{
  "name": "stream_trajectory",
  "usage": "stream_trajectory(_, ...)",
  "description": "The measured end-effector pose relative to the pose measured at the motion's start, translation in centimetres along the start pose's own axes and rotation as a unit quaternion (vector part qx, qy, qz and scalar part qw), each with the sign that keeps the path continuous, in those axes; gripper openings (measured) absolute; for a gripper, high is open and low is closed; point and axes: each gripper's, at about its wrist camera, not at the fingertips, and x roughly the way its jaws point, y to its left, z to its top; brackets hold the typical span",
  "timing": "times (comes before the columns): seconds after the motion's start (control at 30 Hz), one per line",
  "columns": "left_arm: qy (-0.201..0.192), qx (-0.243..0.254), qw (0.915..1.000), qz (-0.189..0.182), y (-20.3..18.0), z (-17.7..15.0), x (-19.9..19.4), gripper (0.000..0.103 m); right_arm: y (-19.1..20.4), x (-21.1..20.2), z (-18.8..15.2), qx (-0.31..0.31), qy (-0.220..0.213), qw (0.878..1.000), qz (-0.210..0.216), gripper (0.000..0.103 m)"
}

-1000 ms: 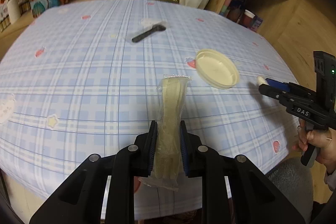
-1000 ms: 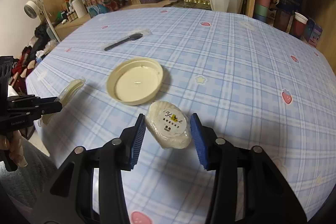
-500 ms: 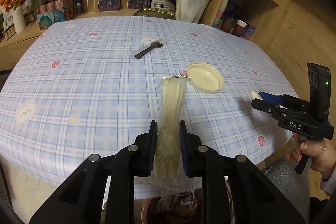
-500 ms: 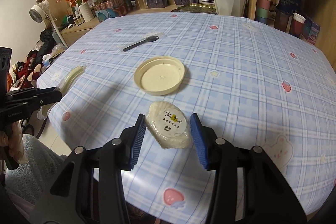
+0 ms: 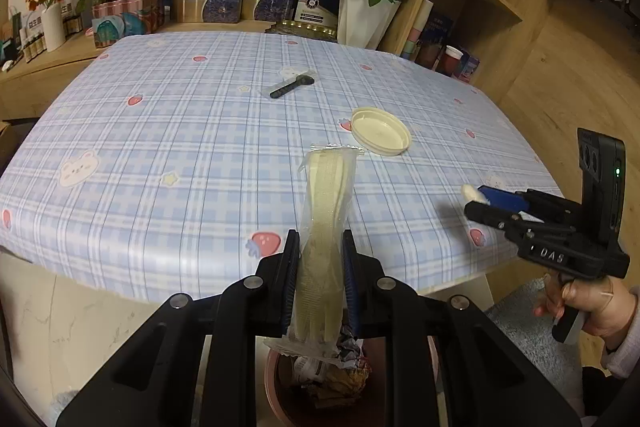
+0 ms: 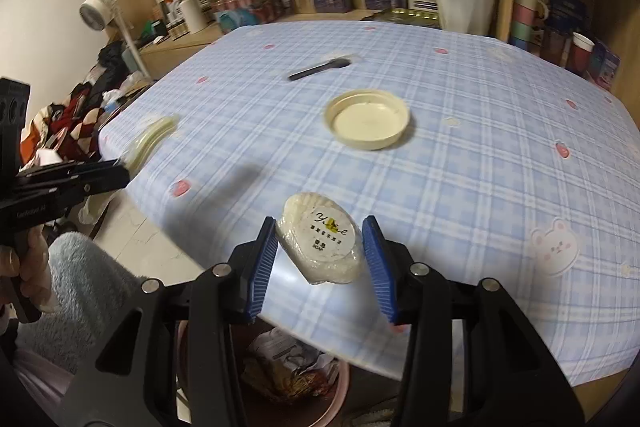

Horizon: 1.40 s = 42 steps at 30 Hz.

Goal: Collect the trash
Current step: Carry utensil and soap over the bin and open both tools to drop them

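Left gripper [image 5: 321, 269] clamped on a long clear plastic packet of cream-coloured cutlery [image 5: 326, 227], packet sticking out forward over the table edge, its near end hanging above a pink trash bin [image 5: 276, 387] with crumpled paper inside. Right gripper [image 6: 320, 255] closed on a small round wrapped soap [image 6: 320, 243], printed label up, both blue pads touching its sides; bin [image 6: 336, 399] partly visible below it. Both held items sit near the front edge of the blue plaid tablecloth [image 5: 180, 147]. On the table: a cream round lid [image 6: 367, 119], upside down, and farther back a black wrapped utensil [image 6: 318, 69]. Vase of red roses [image 5: 366, 15] and boxes behind the table.
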Motion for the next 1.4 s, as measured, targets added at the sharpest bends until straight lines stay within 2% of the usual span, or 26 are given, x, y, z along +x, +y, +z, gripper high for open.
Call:
stream_trajectory(0.4, -0.01, -0.008, 0.9999, 0.001, 0.5, -2.5, -2.6, 0.02, 4.1, 0.7, -3.5, -0.024, 0.03, 0.999, 0.024, 0.046)
stream_trajectory(0.83, -0.009, -0.03, 0.9995, 0.001, 1.9, -4.2, -3.4, 0.02, 7.4, 5.1, -8.3, -0.03, 0.128, 0.99, 0.05, 0.046)
stream_trajectory(1.0, -0.01, -0.033, 0.9994, 0.001, 2.3, -4.3, -3.6, 0.02, 8.9, 5.4, -8.5, -0.043, 0.137, 0.987, 0.07, 0.048)
stream_trajectory(1.1, -0.009, -0.033, 0.9994, 0.002, 2.3, -4.2, -3.6, 0.02, 9.7, 4.8, -8.2, -0.054, 0.124, 0.988, 0.069, 0.064)
stream_trajectory(1.17, -0.01, -0.035, 0.9993, 0.002, 2.3, -4.3, -3.6, 0.02, 9.8, 4.4, -7.8, -0.057, 0.112, 0.99, 0.063, 0.067)
stream_trajectory(1.23, -0.01, -0.035, 0.9993, 0.002, 2.3, -4.3, -3.6, 0.02, 9.7, 3.6, -7.3, -0.058, 0.093, 0.992, 0.054, 0.075)
stream_trajectory(1.3, -0.009, -0.035, 0.9993, 0.001, 2.3, -4.3, -3.6, 0.02, 9.6, 2.6, -6.6, -0.059, 0.065, 0.995, 0.039, 0.086)
stream_trajectory(1.4, -0.007, -0.035, 0.9994, -0.002, 2.2, -4.6, -3.4, 0.02, 9.0, 1.1, -5.8, -0.06, 0.024, 0.998, 0.01, 0.094)
